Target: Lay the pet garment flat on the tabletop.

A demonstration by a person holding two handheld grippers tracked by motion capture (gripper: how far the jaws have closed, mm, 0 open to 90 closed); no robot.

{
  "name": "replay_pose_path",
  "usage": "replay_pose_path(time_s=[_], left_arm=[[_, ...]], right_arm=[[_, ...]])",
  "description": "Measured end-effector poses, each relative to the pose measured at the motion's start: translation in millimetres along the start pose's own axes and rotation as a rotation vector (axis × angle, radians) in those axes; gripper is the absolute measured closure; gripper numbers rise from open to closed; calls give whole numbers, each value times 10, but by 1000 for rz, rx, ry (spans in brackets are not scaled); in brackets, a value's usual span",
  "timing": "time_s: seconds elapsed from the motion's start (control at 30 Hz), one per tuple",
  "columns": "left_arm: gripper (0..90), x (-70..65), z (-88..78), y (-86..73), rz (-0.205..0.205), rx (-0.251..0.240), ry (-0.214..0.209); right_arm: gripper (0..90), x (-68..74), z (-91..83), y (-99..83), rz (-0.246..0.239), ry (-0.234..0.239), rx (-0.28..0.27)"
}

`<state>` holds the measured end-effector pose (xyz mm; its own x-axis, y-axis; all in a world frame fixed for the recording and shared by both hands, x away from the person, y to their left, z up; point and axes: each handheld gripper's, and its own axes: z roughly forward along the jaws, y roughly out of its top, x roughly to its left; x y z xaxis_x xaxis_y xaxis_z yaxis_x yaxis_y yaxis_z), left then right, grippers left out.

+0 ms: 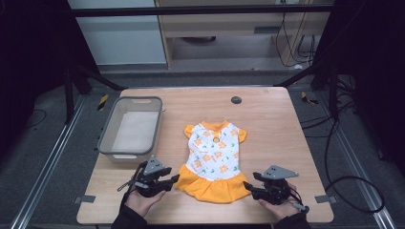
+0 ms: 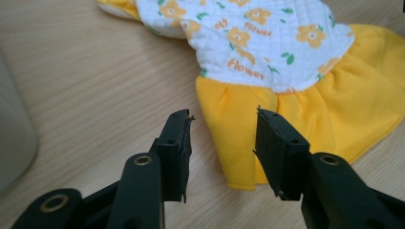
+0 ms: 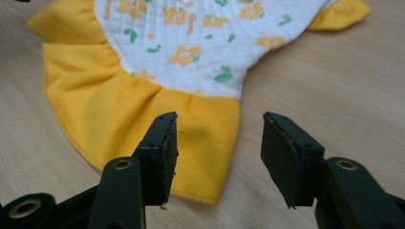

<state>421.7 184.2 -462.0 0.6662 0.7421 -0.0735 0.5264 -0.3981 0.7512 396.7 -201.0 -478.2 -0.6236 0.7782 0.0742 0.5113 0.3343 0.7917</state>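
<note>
Nearest the camera in the high view, two hands are seen at the near edge of the table (image 1: 267, 102), each carrying a gripper aimed at a lower corner of a small dress (image 1: 213, 160) that is spread flat in the middle of the wood, collar toward the far side and yellow skirt toward the near side. At the far left a grey tub (image 1: 131, 126) is set apart from the dress, empty as far as can be seen; it is judged to be where the dress may be put later, though nothing in it confirms this. Next, the left gripper (image 1: 173, 180) is held low at the left corner of the skirt; in the left gripper view its jaws are parted with nothing pinched, and the hem corner of the yellow skirt (image 2: 239, 157) is framed between them, so the jaws are judged to be lined up for a pinch on that corner. The dress is laid smooth and face up, flower print showing, which leaves both hem corners free to be taken at once. On the right, the right gripper (image 1: 248, 187) is set in mirror fashion at the right corner of the skirt; in the right gripper view its jaws likewise stand apart, empty, with the skirt's corner (image 3: 210, 143) lying between and just beyond the left jaw. Neither gripper is seen pressing on the cloth. Both corners appear to be approached together so that the hem can be lifted evenly, probably for a fold toward the collar.
</note>
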Motion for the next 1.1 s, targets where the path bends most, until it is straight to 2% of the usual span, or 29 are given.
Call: replay_pose_path(time_s=[0.07, 0.13, 0.23, 0.27, 0.3, 0.4, 0.47, 0.6, 0.7, 0.77, 0.83, 0.9, 0.93, 0.97, 1.0, 1.1], left_arm=[[621, -7, 64, -19, 7, 28, -5], [642, -5, 84, -25, 0, 36, -12], [734, -8, 148, -41, -4, 72, -41], [794, -17, 161, -43, -4, 80, -47], [794, -26, 176, -45, -6, 87, -56], [885, -52, 236, -65, 8, 121, -57], [899, -68, 264, -75, 20, 156, -42], [900, -83, 206, -101, 21, 161, -34], [900, -107, 138, -161, 28, 169, -43], [900, -136, 128, -176, 36, 166, -48], [899, -157, 125, -159, 42, 135, -37], [856, -168, 119, -134, 52, 103, -19], [741, -178, 120, -118, 60, 66, -9], [683, -178, 120, -118, 60, 66, -9], [683, -186, 123, -113, 64, 55, 1], [527, -192, 163, -95, 50, 41, -11]], right_arm=[[507, 5, 82, -73, 10, 10, 47], [521, 10, 104, -86, 10, 10, 61], [578, 18, 153, -105, 6, 24, 85], [635, 23, 176, -112, 5, 33, 101], [635, 23, 176, -112, 5, 33, 101], [766, 27, 190, -117, 10, 51, 129], [836, 23, 173, -102, 23, 81, 140], [846, 11, 110, -82, 28, 91, 132], [843, -27, 6, -77, 37, 94, 111], [841, -54, -35, -93, 47, 93, 112], [838, -84, -50, -119, 48, 85, 116], [837, -95, -47, -135, 56, 80, 125], [835, -102, -29, -137, 52, 74, 131], [835, -102, -29, -137, 52, 74, 131], [832, -99, -18, -136, 47, 69, 132], [831, -86, 14, -133, 29, 59, 136]])
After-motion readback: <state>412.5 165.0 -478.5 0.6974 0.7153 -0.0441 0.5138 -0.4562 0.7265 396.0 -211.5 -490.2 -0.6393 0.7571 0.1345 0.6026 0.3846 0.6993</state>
